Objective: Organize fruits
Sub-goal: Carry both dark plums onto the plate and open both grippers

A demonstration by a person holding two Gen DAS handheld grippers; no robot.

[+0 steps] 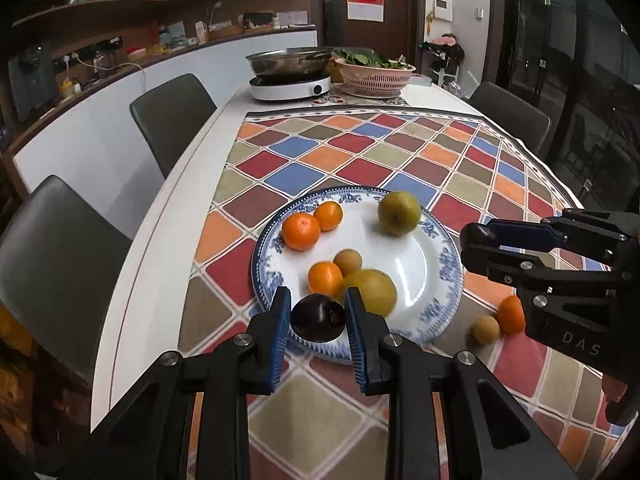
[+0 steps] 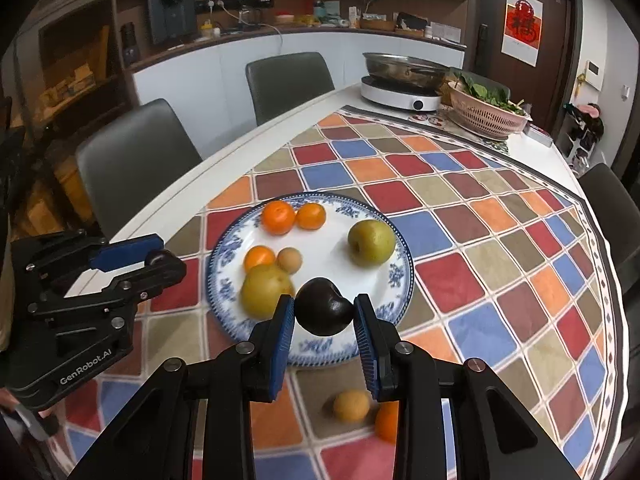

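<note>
A blue-rimmed white plate [image 1: 436, 264] [image 2: 394, 272] holds three oranges, two green-yellow pears [image 1: 399, 213] [image 2: 371, 242] and a small tan fruit [image 1: 347, 262]. My left gripper [image 1: 318, 312] is shut on a dark plum [image 1: 318, 317] over the plate's near rim. My right gripper [image 2: 324, 312] is shut on another dark plum [image 2: 324, 307], also above the plate's near edge. A small tan fruit [image 2: 351, 406] [image 1: 486, 330] and an orange [image 2: 387, 420] [image 1: 511, 314] lie on the cloth beside the plate.
The checked tablecloth [image 1: 360, 148] covers the white table [image 1: 192, 160]. At the far end stand a pot on an induction cooker [image 1: 291, 82] and a pink colander of greens [image 1: 374, 74]. Grey chairs [image 1: 172, 120] line the left side.
</note>
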